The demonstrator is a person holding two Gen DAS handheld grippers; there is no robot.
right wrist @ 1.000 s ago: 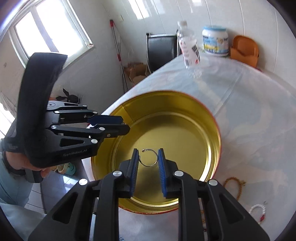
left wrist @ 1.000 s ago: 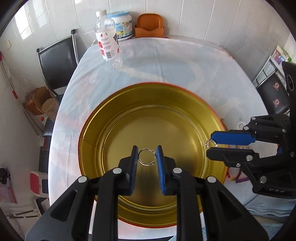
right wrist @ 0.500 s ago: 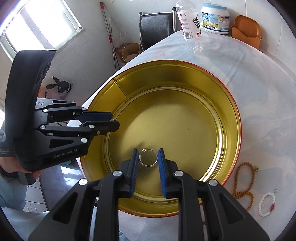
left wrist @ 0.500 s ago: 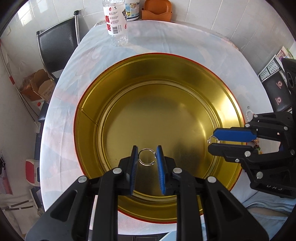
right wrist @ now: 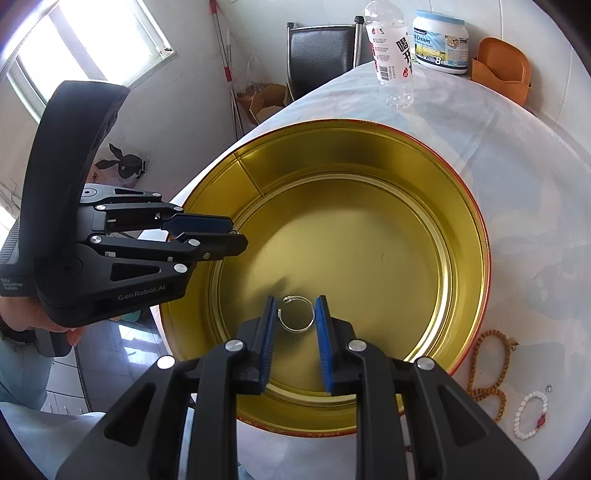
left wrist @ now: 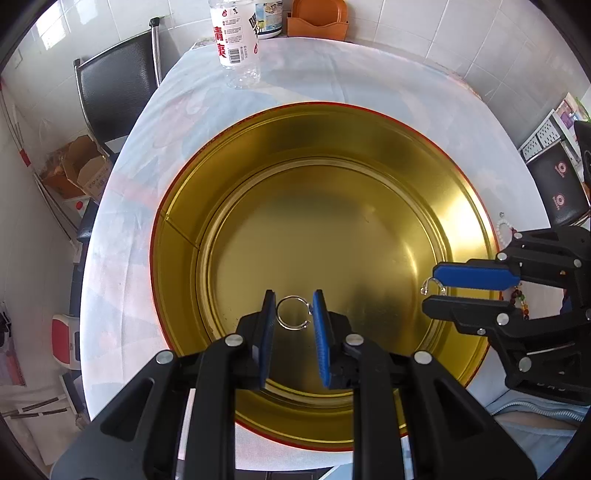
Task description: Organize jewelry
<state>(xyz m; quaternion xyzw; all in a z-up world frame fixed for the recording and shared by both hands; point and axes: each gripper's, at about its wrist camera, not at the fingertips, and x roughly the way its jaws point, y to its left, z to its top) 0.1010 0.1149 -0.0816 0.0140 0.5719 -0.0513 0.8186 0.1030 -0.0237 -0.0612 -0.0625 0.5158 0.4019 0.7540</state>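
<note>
A round gold tin (left wrist: pixel 177 258) with a red outer rim stands on the white-clothed table; it also shows in the right wrist view (right wrist: pixel 469 258). My left gripper (left wrist: pixel 294 314) is shut on a silver open ring (left wrist: pixel 291 312) and holds it over the tin's near side. My right gripper (right wrist: pixel 296 314) is shut on a second silver ring (right wrist: pixel 295 313), also over the tin. The right gripper shows in the left wrist view (left wrist: pixel 430 291) with its ring (left wrist: pixel 428 286). The left gripper shows in the right wrist view (right wrist: pixel 236 234).
A brown bead bracelet (right wrist: pixel 487 362) and a white bead bracelet (right wrist: pixel 530 415) lie on the cloth right of the tin. A water bottle (left wrist: pixel 234 40), a cream tub (right wrist: pixel 441 38) and an orange holder (left wrist: pixel 317 18) stand at the far edge. A black chair (left wrist: pixel 114 85) stands at the left.
Both grippers have moved back slightly over the tin with their rings still held; the tin sits lower and a little smaller in both views than half a second ago.
</note>
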